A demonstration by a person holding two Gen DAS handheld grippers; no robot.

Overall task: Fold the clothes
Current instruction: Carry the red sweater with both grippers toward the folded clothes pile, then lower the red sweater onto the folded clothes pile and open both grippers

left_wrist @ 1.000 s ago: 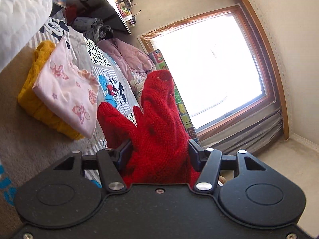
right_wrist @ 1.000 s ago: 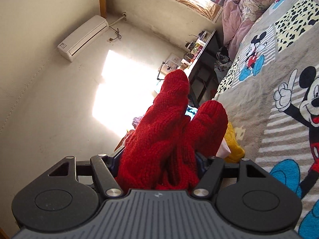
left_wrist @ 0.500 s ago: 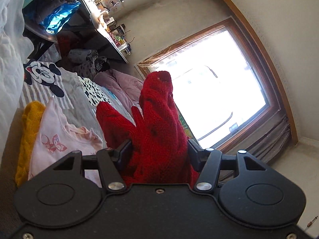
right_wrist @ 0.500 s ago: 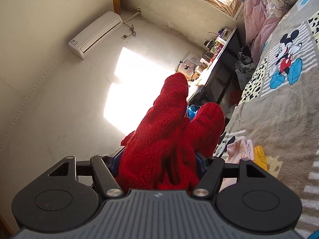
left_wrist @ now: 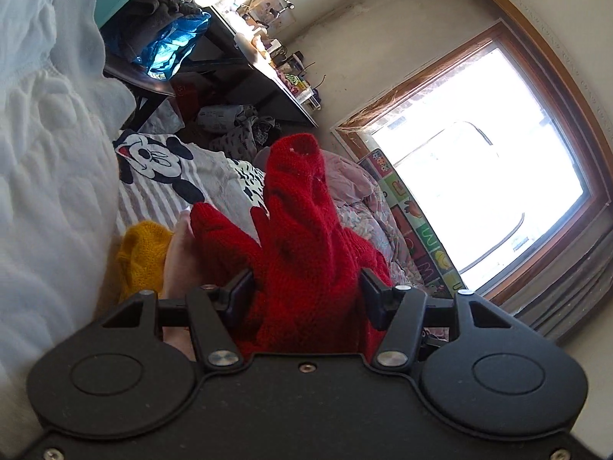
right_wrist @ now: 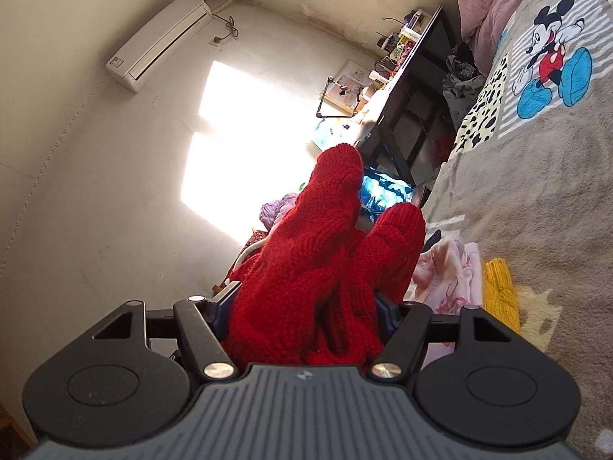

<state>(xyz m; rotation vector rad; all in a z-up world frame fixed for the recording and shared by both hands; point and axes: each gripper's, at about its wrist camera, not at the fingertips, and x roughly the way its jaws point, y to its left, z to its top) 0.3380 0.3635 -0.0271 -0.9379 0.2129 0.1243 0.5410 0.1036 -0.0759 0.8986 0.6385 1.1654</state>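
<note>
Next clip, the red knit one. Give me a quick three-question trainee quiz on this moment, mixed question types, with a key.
1. True or false: the left gripper and the right gripper each have red knit garment bunched between their fingers.
2. Multiple choice: in the right wrist view, what lies directly beside the pink printed garment on the cartoon-mouse blanket? A) a yellow knit garment B) a green towel C) a pair of shoes
3. Fill in: the wall-mounted unit seen in the right wrist view is an air ______.

Key: 1 true; 2 A, the yellow knit garment; 3 conditioner.
</note>
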